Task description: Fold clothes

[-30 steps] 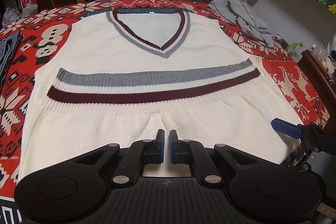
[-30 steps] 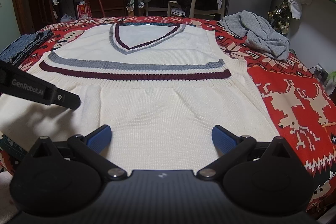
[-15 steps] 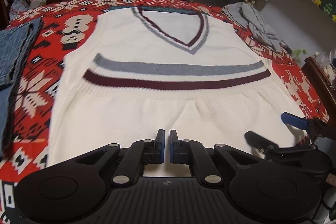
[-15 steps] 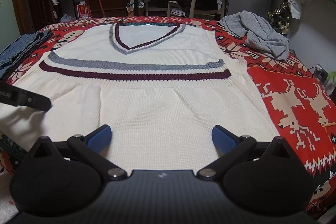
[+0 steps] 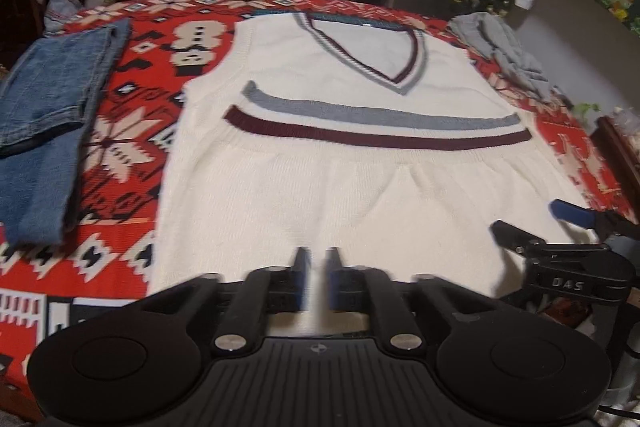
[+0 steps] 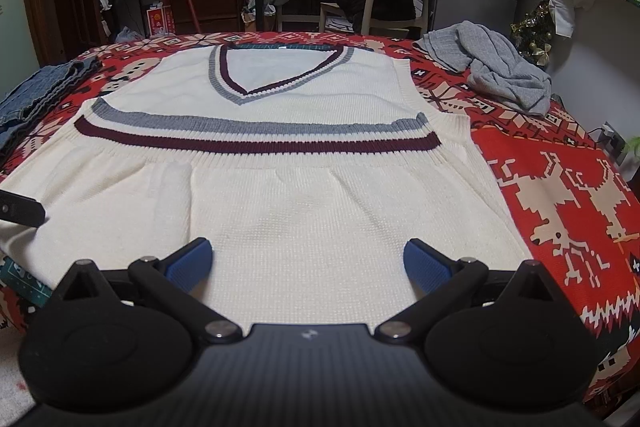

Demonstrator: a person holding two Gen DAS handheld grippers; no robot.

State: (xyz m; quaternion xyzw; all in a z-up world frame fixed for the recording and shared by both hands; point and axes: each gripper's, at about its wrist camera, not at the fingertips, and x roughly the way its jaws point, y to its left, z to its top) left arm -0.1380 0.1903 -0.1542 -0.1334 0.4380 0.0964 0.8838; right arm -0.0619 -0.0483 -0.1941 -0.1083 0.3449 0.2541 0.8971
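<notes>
Shifted leftward since the earlier frame, left gripper (image 5: 316, 277) with jaws nearly pressed together, right gripper (image 6: 308, 263) jaws spread, both at near hem of cream knit vest (image 6: 296, 187) spread flat on patterned worktop (image 6: 560, 195); soft, light, best pinched at hem corners.

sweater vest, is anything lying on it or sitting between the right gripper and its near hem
Nothing visible. The cream sweater vest lies flat and bare right in front of the open right gripper. The jeans and grey garment lie off to its sides, clear of it.
</notes>
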